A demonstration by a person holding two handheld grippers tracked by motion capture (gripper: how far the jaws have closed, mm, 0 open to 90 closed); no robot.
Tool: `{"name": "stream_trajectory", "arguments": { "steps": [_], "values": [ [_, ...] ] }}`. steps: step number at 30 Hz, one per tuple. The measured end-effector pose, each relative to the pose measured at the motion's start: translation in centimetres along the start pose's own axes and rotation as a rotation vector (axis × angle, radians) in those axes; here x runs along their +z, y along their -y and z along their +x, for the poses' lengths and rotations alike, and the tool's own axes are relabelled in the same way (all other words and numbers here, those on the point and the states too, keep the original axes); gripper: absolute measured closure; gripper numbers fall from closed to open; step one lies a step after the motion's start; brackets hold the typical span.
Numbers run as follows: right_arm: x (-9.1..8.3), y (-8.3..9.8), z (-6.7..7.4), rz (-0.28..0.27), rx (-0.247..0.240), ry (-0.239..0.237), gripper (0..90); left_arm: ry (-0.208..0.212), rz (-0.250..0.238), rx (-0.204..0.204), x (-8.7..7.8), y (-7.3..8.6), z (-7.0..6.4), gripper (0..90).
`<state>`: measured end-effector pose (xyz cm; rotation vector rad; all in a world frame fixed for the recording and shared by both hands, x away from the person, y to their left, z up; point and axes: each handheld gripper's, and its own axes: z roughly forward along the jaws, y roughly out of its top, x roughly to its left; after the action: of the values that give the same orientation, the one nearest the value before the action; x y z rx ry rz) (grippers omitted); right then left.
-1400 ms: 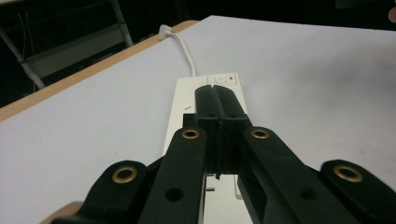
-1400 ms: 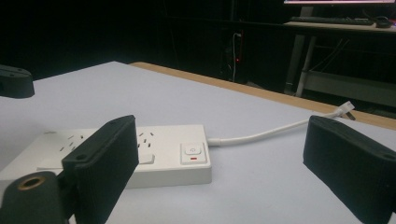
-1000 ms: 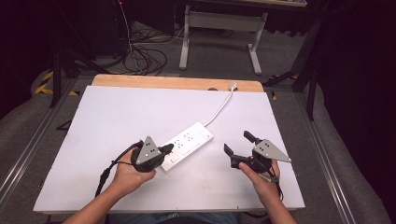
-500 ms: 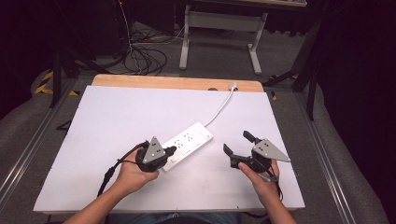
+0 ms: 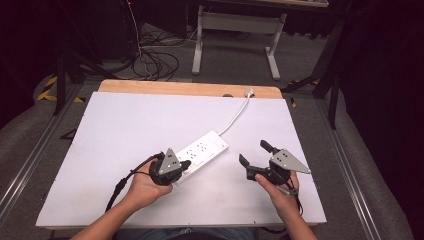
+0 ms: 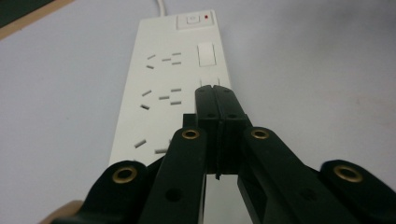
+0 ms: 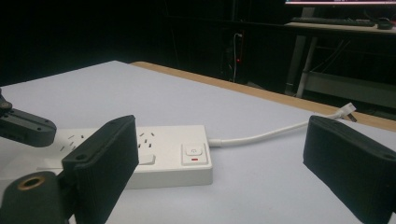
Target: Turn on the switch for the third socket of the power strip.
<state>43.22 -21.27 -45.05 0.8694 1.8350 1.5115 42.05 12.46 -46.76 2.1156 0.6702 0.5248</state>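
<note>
Nearest us, we see the left gripper (image 5: 184,164) with its black jaws pressed together, empty, tips resting over the near end of the long white plastic power strip (image 5: 204,150) by its sockets. To the right, the right gripper (image 5: 255,154) hovers just beside the strip, jaws spread wide with nothing between them. The strip lies diagonally on the white tabletop (image 5: 125,130), its switch (image 7: 194,150) at the far end. Its white cable (image 5: 237,116) runs to the far wooden table edge (image 5: 185,88), ending in a plug (image 5: 249,92).
</note>
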Motion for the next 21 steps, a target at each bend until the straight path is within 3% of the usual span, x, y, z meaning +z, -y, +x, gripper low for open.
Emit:
{"name": "stream_trajectory", "arguments": {
  "steps": [3,7,21],
  "values": [
    [-0.01,-0.02,-0.01,-0.001,-0.001,0.000,10.7,0.007,0.039,-0.002,0.42,0.21,-0.03,90.0],
    [-0.02,-0.02,-0.01,-0.001,-0.002,-0.001,10.7,0.010,0.054,0.001,0.59,0.28,-0.08,90.0],
    [-0.07,-0.06,0.01,-0.002,-0.002,0.001,10.6,0.019,0.077,0.000,0.86,0.49,-0.07,89.9]
  ]
}}
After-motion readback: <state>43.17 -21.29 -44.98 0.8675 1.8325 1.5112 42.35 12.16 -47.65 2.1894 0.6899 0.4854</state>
